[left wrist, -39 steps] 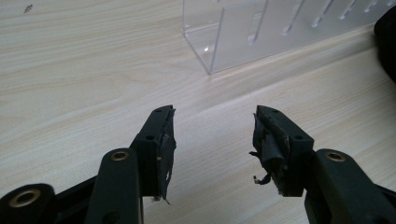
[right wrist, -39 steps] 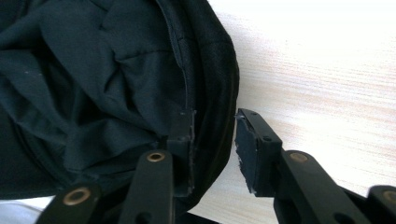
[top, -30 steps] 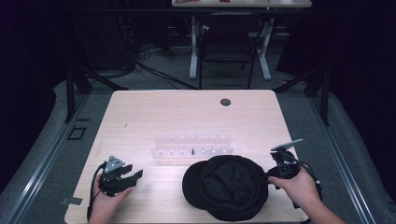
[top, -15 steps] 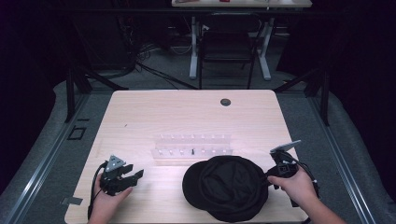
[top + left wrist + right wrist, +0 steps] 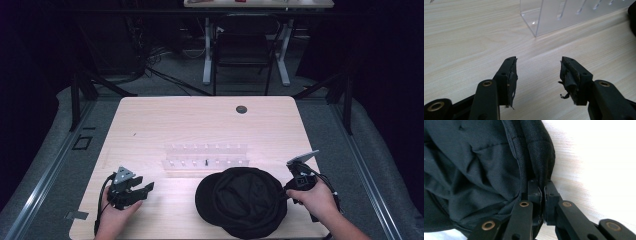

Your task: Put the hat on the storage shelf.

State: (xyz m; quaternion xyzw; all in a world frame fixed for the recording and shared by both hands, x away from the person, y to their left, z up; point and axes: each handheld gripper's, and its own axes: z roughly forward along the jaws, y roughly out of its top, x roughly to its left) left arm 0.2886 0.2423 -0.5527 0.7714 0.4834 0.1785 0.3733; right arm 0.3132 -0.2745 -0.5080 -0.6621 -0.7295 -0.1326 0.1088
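Near the tabletop's (image 5: 150, 125) front edge, right of centre, lies a black cap (image 5: 242, 200), the biggest thing here: dark woven fabric, crown slumped and creased, stitched seam along its rim, seemingly open side up w/ lining showing. Its right rim is pinched by the right claw (image 5: 542, 191), jaws together on a fold of fabric; prob. that hold is there to lift or drag the cap by its edge, since soft cloth gives nothing else to grab. Behind the cap, abt mid-tabletop, stands a clear plastic rack (image 5: 206, 156) w/ rows of small slots and one tiny dark piece in it, too small to ID; it's just beside the cap's back edge, touching or not I can't tell. Front-left corner: left claw (image 5: 537, 75) rests low over bare wood, jaws apart, holding nothing, pads looking worn; likely just parked, well apart from the cap.
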